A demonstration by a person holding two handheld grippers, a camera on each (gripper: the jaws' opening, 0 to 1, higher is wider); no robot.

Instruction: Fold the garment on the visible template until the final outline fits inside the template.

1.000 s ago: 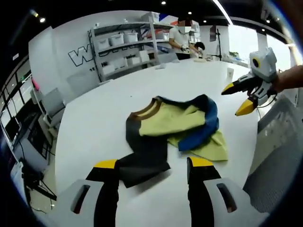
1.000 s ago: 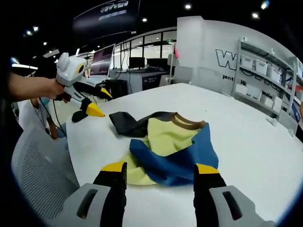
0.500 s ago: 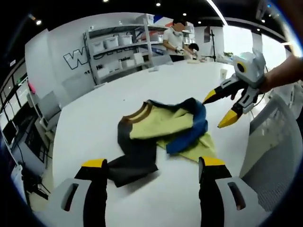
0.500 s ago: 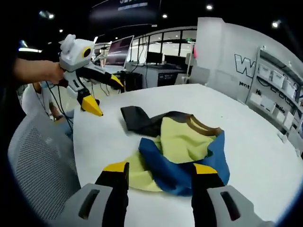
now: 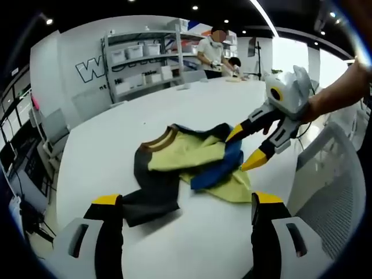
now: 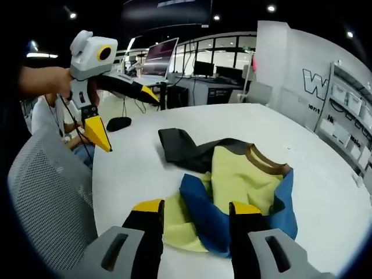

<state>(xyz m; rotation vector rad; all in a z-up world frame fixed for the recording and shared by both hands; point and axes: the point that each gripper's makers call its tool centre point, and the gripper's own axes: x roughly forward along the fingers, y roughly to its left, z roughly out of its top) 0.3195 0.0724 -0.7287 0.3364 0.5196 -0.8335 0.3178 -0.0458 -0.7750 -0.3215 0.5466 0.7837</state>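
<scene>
Still crumpled — yellow-blue-black garment (image 5: 186, 165) (image 6: 232, 186)

Yellow, blue, black garment (image 5: 186, 165); white table (image 5: 104, 151).

Garment (image 5: 192, 160) soft matt cloth; table (image 5: 104, 151) smooth white; chair (image 6: 49, 197) mesh.
</scene>
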